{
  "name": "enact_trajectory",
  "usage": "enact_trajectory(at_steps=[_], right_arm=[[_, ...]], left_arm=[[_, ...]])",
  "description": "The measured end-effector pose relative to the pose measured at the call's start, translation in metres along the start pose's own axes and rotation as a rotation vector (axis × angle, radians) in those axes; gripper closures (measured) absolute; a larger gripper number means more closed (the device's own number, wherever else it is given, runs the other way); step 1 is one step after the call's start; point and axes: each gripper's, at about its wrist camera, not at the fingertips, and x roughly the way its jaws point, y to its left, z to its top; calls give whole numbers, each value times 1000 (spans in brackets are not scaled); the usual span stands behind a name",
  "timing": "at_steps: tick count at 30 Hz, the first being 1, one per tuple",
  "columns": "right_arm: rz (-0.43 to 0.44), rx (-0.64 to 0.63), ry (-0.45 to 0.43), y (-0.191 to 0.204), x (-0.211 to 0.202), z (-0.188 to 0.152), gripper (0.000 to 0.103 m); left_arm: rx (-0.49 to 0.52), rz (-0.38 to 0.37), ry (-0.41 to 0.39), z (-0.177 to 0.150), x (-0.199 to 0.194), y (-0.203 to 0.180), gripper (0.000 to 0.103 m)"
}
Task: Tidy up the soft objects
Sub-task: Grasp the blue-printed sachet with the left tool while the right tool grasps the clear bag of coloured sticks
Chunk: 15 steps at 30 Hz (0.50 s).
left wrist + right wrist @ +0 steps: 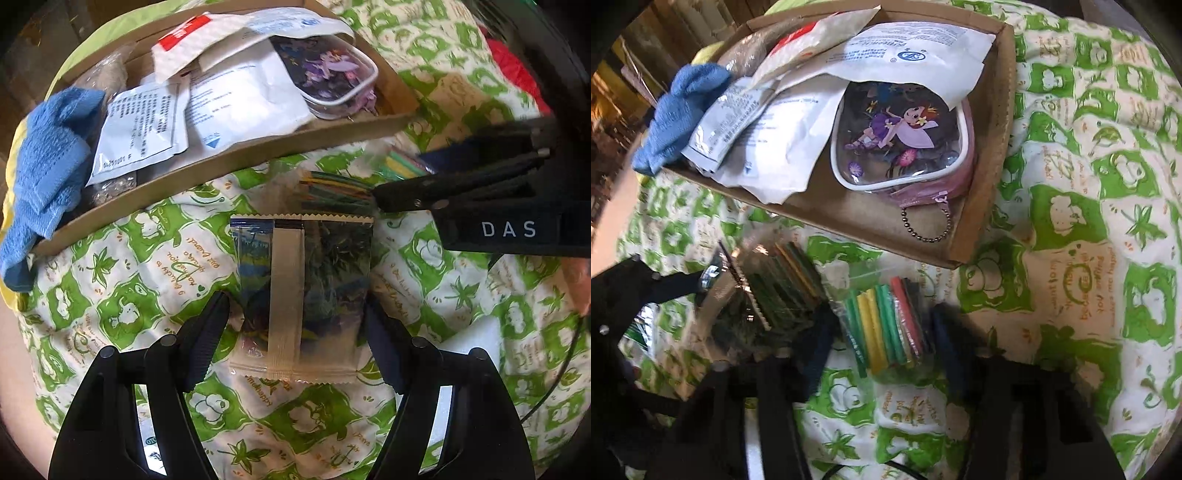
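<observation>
Below the cardboard box (pixel 236 162), on the green-patterned quilt (pixel 122 273), the left gripper (pixel 295 332) stands spread around a clear packet (pixel 301 291), pads not pressing; the right gripper (pixel 882 343) straddles a bag of coloured sticks (pixel 886 325), just below the box too; whether its pads press, I cannot tell.

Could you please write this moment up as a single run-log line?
left gripper: open, astride clear sachet | right gripper: open, astride bag of coloured sticks | cardboard tray: part filled | surface: green-print cloth

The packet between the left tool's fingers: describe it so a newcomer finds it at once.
Start at the cardboard tray on the green-and-white quilt. Just in front of its near wall lies a clear packet. Unlike the bags of coloured sticks beside it, it has zigzag ends, a pale seam strip down the middle and dark green contents.
</observation>
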Motion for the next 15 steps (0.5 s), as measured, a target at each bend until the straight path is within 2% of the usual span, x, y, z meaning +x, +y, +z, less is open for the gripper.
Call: enact_trajectory(at_steps=[2,3,6,11,15], right_arm=[[3,13,-6,-5,-1,0,63],[5,18,-9,-6,-1,0,63],[8,19,-14,-7,-2,-2,67],[35,35,-30,-18,-13,-18,78],[77,52,-55,-22,-30,-31,78]], left_arm=[[-23,-18,3,0,1,4,34],[-29,-25,4,-1,1,5,40],[-41,-29,-11,-4,-3,5,43],[-65,-44,-43,-18,-18,6,44],[-97,-52,-71,-33,-34,14,44]])
